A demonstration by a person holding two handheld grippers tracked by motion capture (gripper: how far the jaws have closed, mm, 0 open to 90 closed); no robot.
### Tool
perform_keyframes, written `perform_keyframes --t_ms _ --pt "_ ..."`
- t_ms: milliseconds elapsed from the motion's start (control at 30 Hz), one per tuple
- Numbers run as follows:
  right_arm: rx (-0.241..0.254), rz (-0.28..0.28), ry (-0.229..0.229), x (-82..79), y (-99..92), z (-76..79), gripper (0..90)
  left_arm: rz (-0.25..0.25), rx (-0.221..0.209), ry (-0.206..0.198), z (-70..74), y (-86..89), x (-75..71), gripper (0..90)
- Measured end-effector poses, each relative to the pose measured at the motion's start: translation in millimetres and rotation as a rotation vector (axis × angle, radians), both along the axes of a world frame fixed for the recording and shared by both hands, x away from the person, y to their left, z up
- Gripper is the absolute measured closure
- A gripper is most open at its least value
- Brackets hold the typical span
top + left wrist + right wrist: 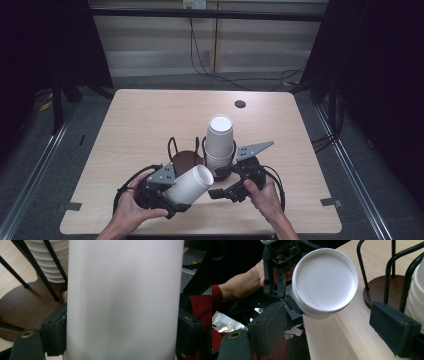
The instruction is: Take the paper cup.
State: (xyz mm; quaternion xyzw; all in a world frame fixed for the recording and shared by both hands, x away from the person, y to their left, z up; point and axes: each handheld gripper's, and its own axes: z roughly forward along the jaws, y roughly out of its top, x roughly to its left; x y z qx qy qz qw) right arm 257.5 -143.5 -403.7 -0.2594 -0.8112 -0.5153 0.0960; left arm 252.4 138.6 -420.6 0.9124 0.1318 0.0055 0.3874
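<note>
The left gripper (172, 192) was clamped on a smooth white paper cup (189, 185), its black pads pressing the cup's tapered wall on both sides; the cup lay tilted in the air just in front of the dark round wooden stand with black wire hoops (186, 159), mouth toward the right gripper (219, 192). That one's foam-padded jaws stood apart with nothing between them, close by the rolled rim. Behind it, in the stand's right-hand hoops, rose a ribbed stack of white paper cups (220, 142). One cup seemed separated, probably from that stack; placing it was left.
</note>
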Motion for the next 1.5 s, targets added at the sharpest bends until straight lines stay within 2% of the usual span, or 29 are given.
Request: perform_keyframes --t_ms 133,333,433,500,600,733,900,967,1033,1200,1367,1400,1500 --pt "-0.019 0.014 0.01 -0.3 -0.4 -2.3 13.6 -0.011 0.035 0.008 0.3 -0.2 0.9 17.2" --pt "-0.08 0.037 0.014 0.0 3.6 -4.9 13.7 -0.019 0.07 0.029 -1.9 0.1 3.1 17.4" --pt "-0.116 0.05 0.022 -0.1 5.8 -7.1 13.7 -0.041 0.097 0.04 -2.6 0.7 3.8 17.3" --pt "-0.122 0.06 0.03 -0.1 6.6 -8.0 13.7 -0.052 0.103 0.04 -3.0 0.2 3.7 17.4" --pt "-0.166 0.104 0.054 0.0 11.2 -11.3 13.8 -0.063 0.108 0.048 -3.8 -1.0 3.5 17.3" --pt "-0.21 0.122 0.072 0.5 15.0 -15.4 13.8 -0.074 0.129 0.053 -4.9 -1.9 3.2 17.3" --pt "-0.238 0.136 0.078 0.5 16.8 -17.6 13.8 -0.097 0.158 0.05 -5.4 -5.0 1.7 17.3" --pt "-0.266 0.154 0.091 0.0 19.4 -19.1 13.8 -0.091 0.168 0.047 -5.8 -6.3 1.0 17.1" --pt "-0.268 0.155 0.09 -0.2 20.2 -19.4 13.8 -0.092 0.18 0.048 -6.9 -7.2 0.9 17.0" --pt "-0.32 0.163 0.085 -1.3 24.6 -19.9 13.9 -0.111 0.225 0.038 -8.1 -10.0 -1.0 17.1" --pt "-0.37 0.18 0.071 -1.2 26.7 -22.9 14.3 -0.141 0.247 0.041 -9.7 -14.3 -3.9 17.0" --pt "-0.394 0.185 0.076 -1.5 28.3 -24.2 14.3 -0.144 0.248 0.044 -10.1 -14.8 -4.2 17.0" --pt "-0.414 0.19 0.072 -1.5 29.8 -24.9 14.3 -0.153 0.259 0.045 -10.8 -16.8 -5.7 17.0"
